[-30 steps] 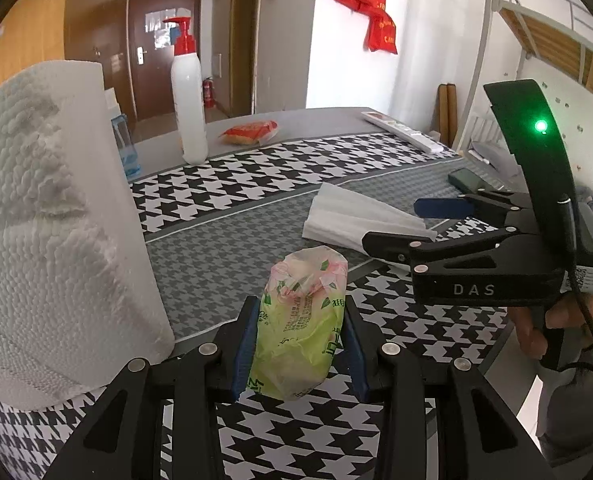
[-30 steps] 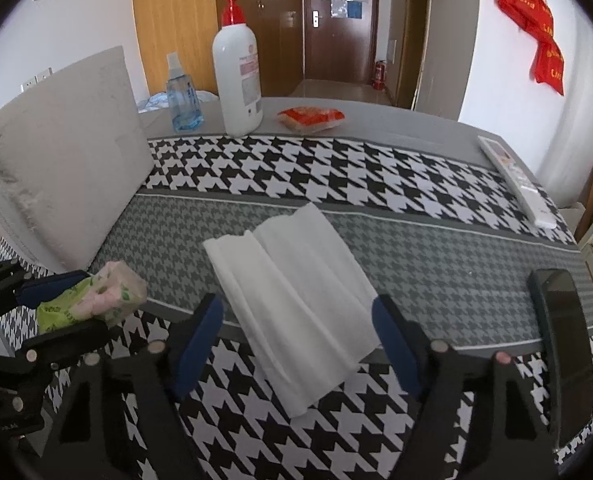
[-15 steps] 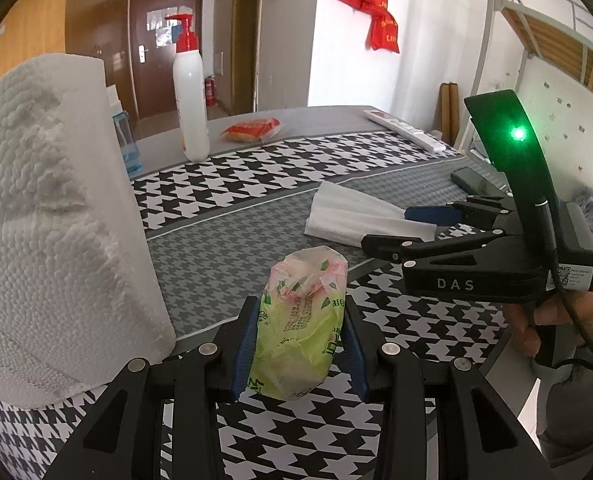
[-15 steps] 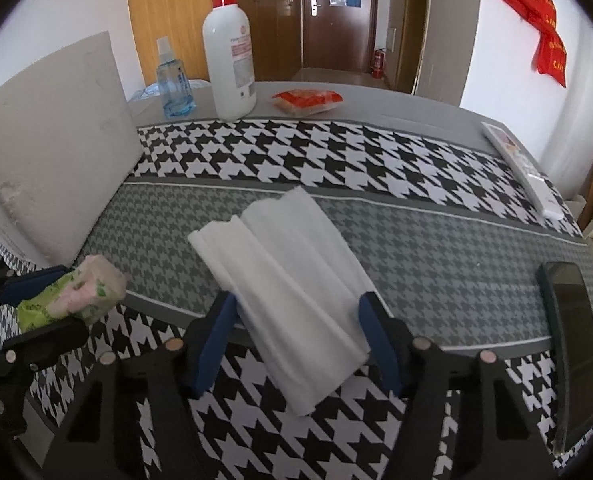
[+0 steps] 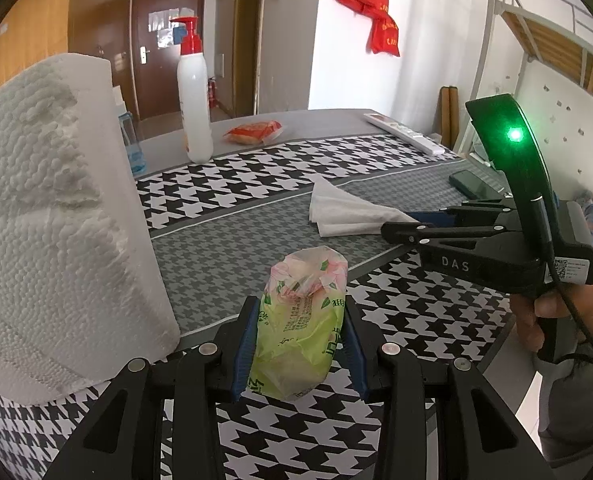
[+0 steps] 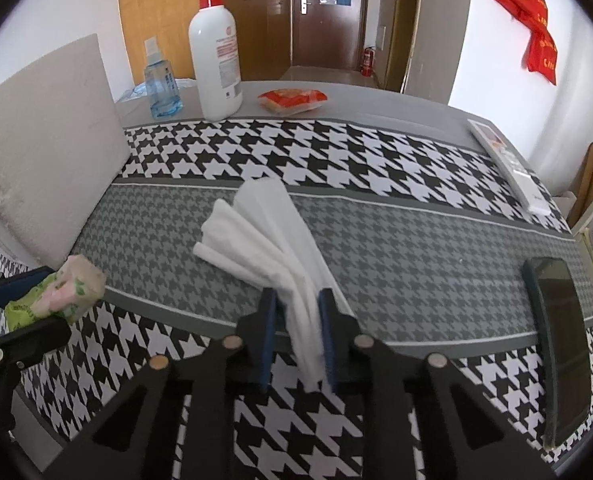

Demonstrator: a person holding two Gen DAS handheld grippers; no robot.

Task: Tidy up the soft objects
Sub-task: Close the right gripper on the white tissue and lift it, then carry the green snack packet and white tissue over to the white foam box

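A green and pink tissue packet (image 5: 298, 324) stands between the blue pads of my left gripper (image 5: 298, 312), which is shut on it above the houndstooth cloth. The same packet (image 6: 62, 292) shows at the left of the right wrist view. White folded tissues (image 6: 264, 236) lie on the grey band of the cloth. My right gripper (image 6: 296, 308) has its jaws closing on their near end, which is bunched between the pads. In the left wrist view the right gripper (image 5: 404, 226) reaches the tissues (image 5: 344, 212) from the right.
A big paper towel roll (image 5: 52, 216) stands close at the left. At the back are a pump bottle (image 6: 215, 48), a spray bottle (image 6: 160, 84) and an orange snack pack (image 6: 292, 100). A dark phone (image 6: 556, 328) and a white remote (image 6: 508, 168) lie at the right.
The right gripper's jaws have come together on the near end of the white tissues, which are now squeezed into a bunch. The left gripper and its packet have not moved.
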